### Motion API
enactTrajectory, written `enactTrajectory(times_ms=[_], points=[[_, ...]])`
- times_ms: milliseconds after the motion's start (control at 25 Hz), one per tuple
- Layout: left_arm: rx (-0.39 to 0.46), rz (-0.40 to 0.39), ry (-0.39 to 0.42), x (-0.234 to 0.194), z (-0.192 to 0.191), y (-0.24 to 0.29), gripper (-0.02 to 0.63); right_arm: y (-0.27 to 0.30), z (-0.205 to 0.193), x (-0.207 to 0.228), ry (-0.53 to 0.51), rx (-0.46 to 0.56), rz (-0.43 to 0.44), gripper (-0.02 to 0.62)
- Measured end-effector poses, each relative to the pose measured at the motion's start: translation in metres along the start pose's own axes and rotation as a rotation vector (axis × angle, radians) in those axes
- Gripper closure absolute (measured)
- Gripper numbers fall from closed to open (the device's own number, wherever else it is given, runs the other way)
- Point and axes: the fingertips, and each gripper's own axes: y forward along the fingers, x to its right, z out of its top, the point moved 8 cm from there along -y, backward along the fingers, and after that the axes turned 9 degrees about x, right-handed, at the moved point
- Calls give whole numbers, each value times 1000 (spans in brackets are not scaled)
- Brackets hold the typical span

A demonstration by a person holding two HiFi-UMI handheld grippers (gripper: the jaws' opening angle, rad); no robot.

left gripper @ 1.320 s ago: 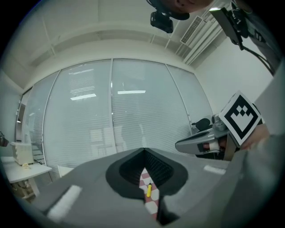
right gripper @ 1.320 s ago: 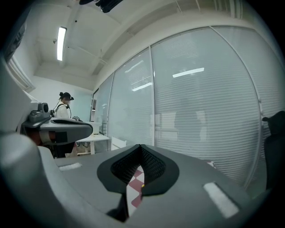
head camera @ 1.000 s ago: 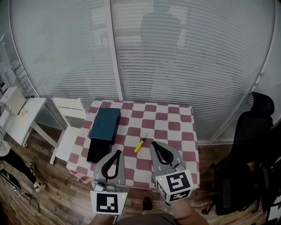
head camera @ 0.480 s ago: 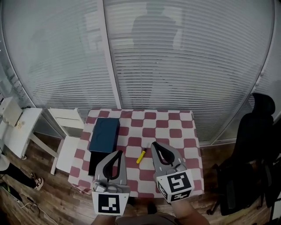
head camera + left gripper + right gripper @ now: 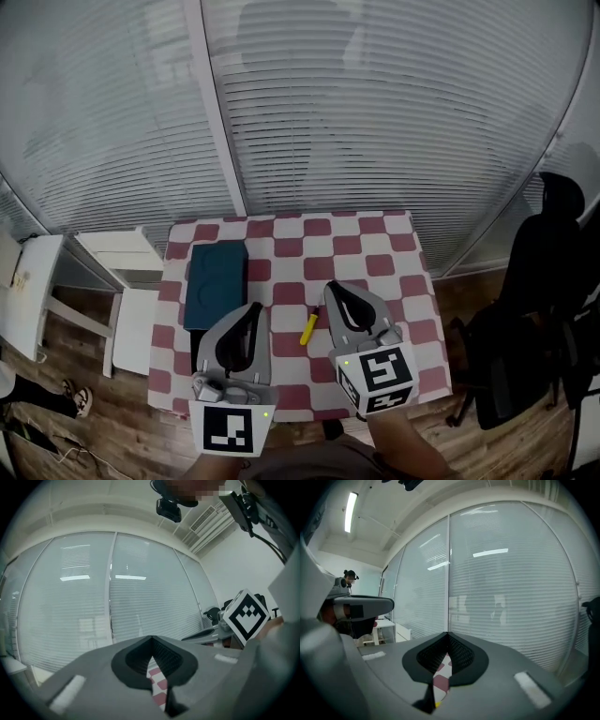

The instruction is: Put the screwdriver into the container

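A small yellow-handled screwdriver lies on the red-and-white checked table, near its middle. The container, a teal box with a dark part at its near end, sits on the table's left side. My left gripper is held above the table's near left, partly covering that dark part. It is shut and empty. My right gripper hovers just right of the screwdriver, also shut and empty. A yellow speck of the screwdriver shows through the slit below its jaws.
A white chair and a white side table stand left of the table. A black office chair stands at the right. A glass wall with blinds runs behind the table. A person's foot is on the wooden floor at lower left.
The head view has moved forward and over the table, so table and box sit higher and closer. Both grippers stay shut; the screwdriver now lies between their tips, unmoved on the cloth.
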Motion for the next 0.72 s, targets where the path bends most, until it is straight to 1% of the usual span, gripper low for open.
enactTrajectory(times_ms=[280,480,600,720], points=[[-63,-68,-60,-17,-30,18,606,22,-47,-2,52,-119,-56,571],[-125,-121,-92,-24,-56,30,606,31,-95,0,113,-224,-99,567],[-148,-144,-105,-29,-71,38,606,34,-126,-2,154,-297,-117,550],[-176,-165,-124,-33,-87,44,606,33,-152,-8,196,-364,-132,517]])
